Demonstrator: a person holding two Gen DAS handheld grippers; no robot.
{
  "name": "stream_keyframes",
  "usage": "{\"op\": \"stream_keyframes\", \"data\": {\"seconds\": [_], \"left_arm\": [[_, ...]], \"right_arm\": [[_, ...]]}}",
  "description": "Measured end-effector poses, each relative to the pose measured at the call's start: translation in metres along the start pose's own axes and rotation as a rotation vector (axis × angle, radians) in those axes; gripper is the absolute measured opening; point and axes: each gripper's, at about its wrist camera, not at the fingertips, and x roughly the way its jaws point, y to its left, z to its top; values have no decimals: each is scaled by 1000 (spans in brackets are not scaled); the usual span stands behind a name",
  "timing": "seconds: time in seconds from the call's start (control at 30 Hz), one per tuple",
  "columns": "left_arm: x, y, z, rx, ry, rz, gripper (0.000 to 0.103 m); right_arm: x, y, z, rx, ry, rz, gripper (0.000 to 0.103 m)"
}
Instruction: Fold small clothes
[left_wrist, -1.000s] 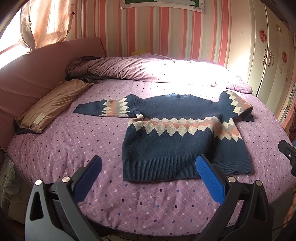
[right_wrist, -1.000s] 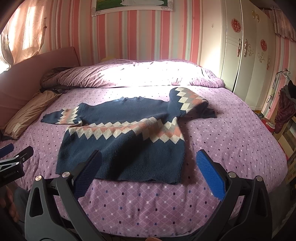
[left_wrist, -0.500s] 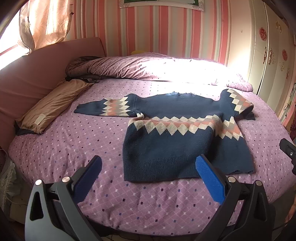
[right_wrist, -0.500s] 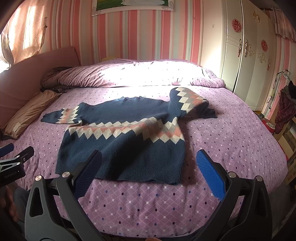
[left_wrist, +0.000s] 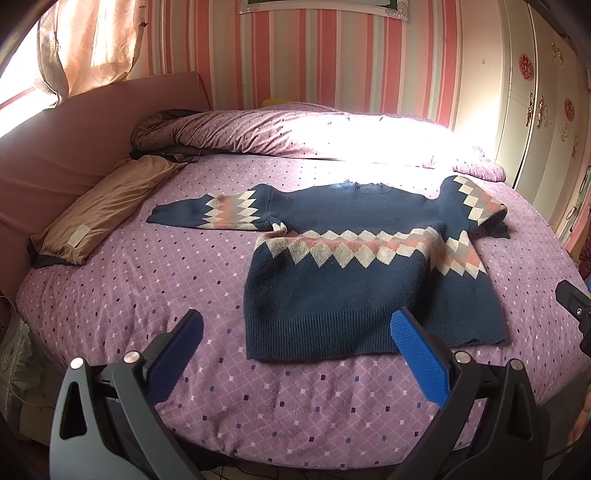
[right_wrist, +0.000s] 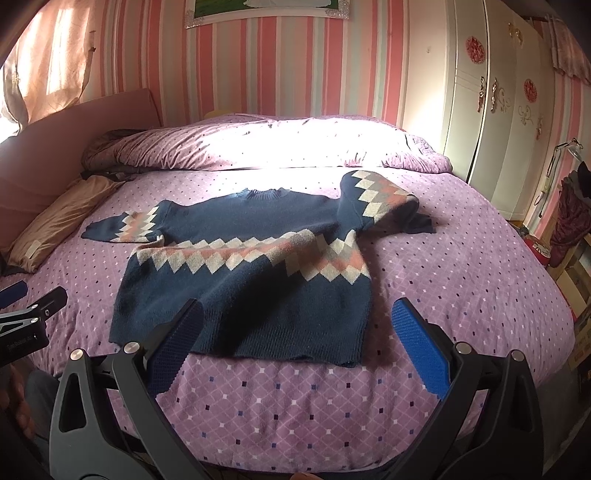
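Observation:
A navy sweater (left_wrist: 354, 273) with a band of cream and pink diamonds lies flat on the purple dotted bed (left_wrist: 147, 280). It also shows in the right wrist view (right_wrist: 255, 280). Its left sleeve stretches out to the left; its right sleeve (right_wrist: 380, 195) is bent and bunched at the far right. My left gripper (left_wrist: 297, 354) is open and empty, hovering just short of the sweater's hem. My right gripper (right_wrist: 295, 343) is open and empty above the hem's right half.
A folded purple duvet (left_wrist: 314, 136) lies along the far side of the bed. A tan pillow (left_wrist: 103, 206) lies at the left by the pink headboard (left_wrist: 55, 147). White wardrobes (right_wrist: 498, 110) stand at the right. The bed's near edge lies just below both grippers.
Both grippers have edged slightly forward toward the sweater's hem. The sweater has not moved, and both grippers stay open.

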Motion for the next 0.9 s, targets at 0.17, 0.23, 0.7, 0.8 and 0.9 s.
{"op": "stream_keyframes", "data": {"seconds": [0.17, 0.23, 0.7, 0.8, 0.9], "left_arm": [[1, 1, 0, -3, 4, -2, 102], [2, 2, -1, -8, 7, -5, 102], [10, -6, 6, 1, 6, -1, 102], [14, -10, 9, 6, 7, -10, 102], [18, -16, 12, 8, 11, -31, 102]], "right_arm": [[0, 0, 0, -7, 1, -4, 100], [1, 0, -1, -9, 0, -4, 100], [14, -17, 6, -4, 35, -31, 100], [17, -26, 7, 12, 30, -32, 100], [20, -33, 8, 29, 28, -18, 100]]}}
